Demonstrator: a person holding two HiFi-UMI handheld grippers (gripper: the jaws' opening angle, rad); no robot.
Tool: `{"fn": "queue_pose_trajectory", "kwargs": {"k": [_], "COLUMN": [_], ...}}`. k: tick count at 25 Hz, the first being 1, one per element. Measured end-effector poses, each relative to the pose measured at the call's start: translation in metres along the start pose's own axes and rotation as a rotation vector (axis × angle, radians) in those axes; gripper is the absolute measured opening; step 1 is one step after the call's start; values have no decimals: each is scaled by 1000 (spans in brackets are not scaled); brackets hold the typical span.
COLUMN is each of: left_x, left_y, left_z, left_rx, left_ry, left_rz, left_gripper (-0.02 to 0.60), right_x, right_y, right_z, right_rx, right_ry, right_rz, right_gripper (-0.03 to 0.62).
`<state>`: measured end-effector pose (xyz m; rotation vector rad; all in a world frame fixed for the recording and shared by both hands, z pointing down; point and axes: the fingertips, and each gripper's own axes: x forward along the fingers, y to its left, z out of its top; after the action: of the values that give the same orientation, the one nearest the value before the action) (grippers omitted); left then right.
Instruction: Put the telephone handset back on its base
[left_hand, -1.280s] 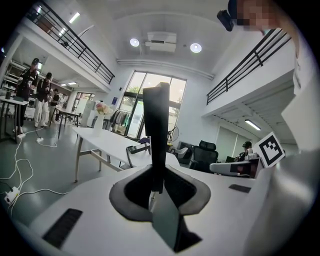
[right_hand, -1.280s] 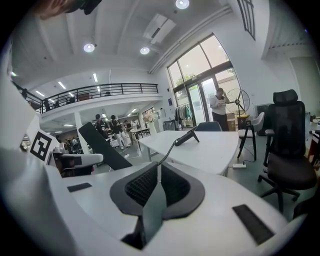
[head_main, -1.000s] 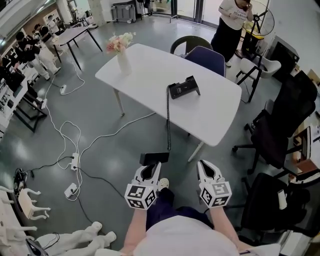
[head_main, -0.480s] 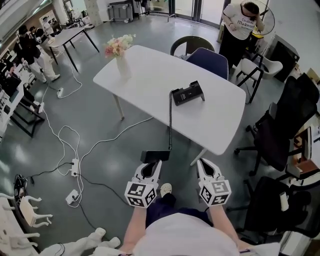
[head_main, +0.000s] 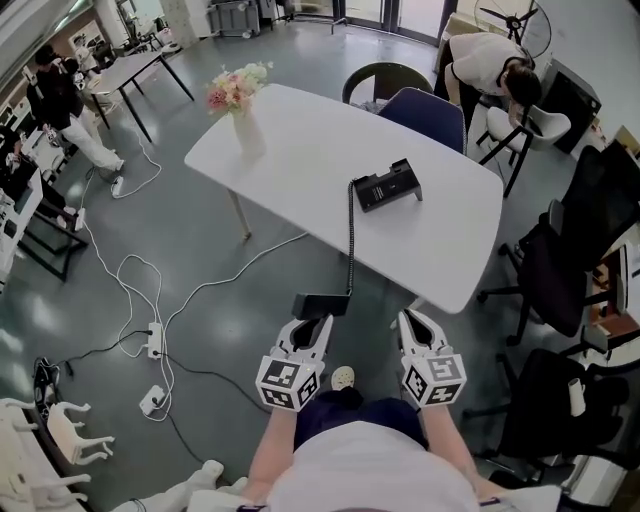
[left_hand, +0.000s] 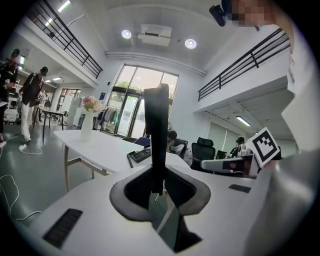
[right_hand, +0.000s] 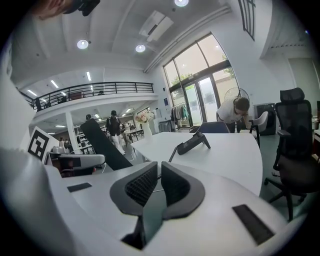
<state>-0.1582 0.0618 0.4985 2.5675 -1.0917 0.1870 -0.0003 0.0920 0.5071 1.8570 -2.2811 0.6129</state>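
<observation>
Black plastic fills the left gripper (left_hand: 158, 181): its jaws are clenched on the telephone handset (left_hand: 157, 127), which rises between the pads as a narrow dark bar in that gripper's view. How near its middle the grip falls is hard to tell. The right gripper (right_hand: 159, 181) carries nothing, its ribbed pads drawn almost together with only a slit between them.

In the head view, both grippers are held low in front of the person, short of the near edge of the white table (head_main: 300, 150), and the handset lies crosswise at the left gripper's tips. A black cord (head_main: 350, 235) runs from it up over the table edge to the base (head_main: 388, 186), which sits on the tabletop well apart from the handset. A vase of flowers (head_main: 240, 105) stands toward the table's left end, away from the base.

The handset looks rigid and fairly light, with a smooth shell that could pivot in a narrow pinch. A hold across its slim middle would probably balance it best. The cord is likely springy and may tug sideways, and the base seems light enough to slide if the handset is pressed down aslant.
</observation>
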Motion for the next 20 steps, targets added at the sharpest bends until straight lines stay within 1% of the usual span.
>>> {"fn": "queue_pose_trajectory", "kwargs": {"k": [5, 11, 20], "left_x": [-2, -10, -8], "left_y": [4, 11, 20], "left_z": [-6, -8, -17], "left_rx": [-22, -39, -63], "left_ry": [11, 11, 30], "left_rz": [-1, 13, 26], "left_gripper": [78, 78, 77], "right_x": [4, 10, 19], "right_y": [5, 9, 11], "right_z": [-5, -1, -12], "right_rx": [-13, -30, -22], "right_ry": [31, 37, 68], "right_rz": [5, 13, 29], "right_gripper": [46, 46, 46]}}
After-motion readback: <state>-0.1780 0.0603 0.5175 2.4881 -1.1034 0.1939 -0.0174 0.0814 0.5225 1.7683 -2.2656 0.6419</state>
